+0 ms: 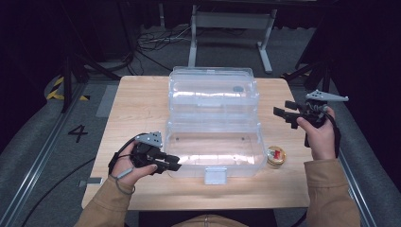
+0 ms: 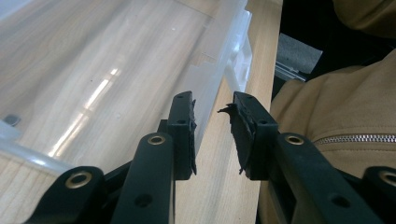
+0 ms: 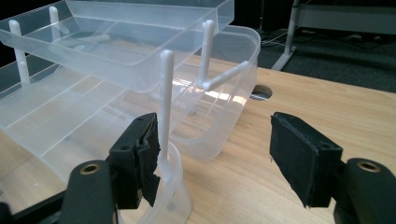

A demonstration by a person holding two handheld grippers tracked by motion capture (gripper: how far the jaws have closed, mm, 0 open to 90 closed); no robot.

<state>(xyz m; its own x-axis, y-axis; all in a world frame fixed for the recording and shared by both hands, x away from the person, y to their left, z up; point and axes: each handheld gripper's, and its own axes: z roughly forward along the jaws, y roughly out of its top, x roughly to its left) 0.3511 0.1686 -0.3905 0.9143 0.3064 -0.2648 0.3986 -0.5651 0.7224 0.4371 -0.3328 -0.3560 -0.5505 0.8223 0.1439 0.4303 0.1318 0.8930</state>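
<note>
A clear plastic tool box (image 1: 215,142) sits open at the centre of the high view on the wooden bench (image 1: 137,104), its lid and cantilever tray (image 1: 213,92) swung back toward the top of the frame on thin white link arms (image 3: 164,100).

The left claw (image 1: 174,163), at the lower left of the high view, rests against the box's near-left corner; in the left gripper view its jaws stand narrowly apart with the box wall just beside the left pad and nothing pinched between them. The right claw (image 1: 280,112), at the right middle of the high view, hangs clear of the box, jaws wide and empty.

The step in hand looks like steadying the box while the tray is set fully back. To do it well, the left claw should likely brace low on the wall, not the rim, and the right claw approach the tray's edge rather than the slender link arms, which could flex.

Base and tray both look empty. A small round tin (image 1: 275,156) with something red inside lies on the bench just right of the box.
</note>
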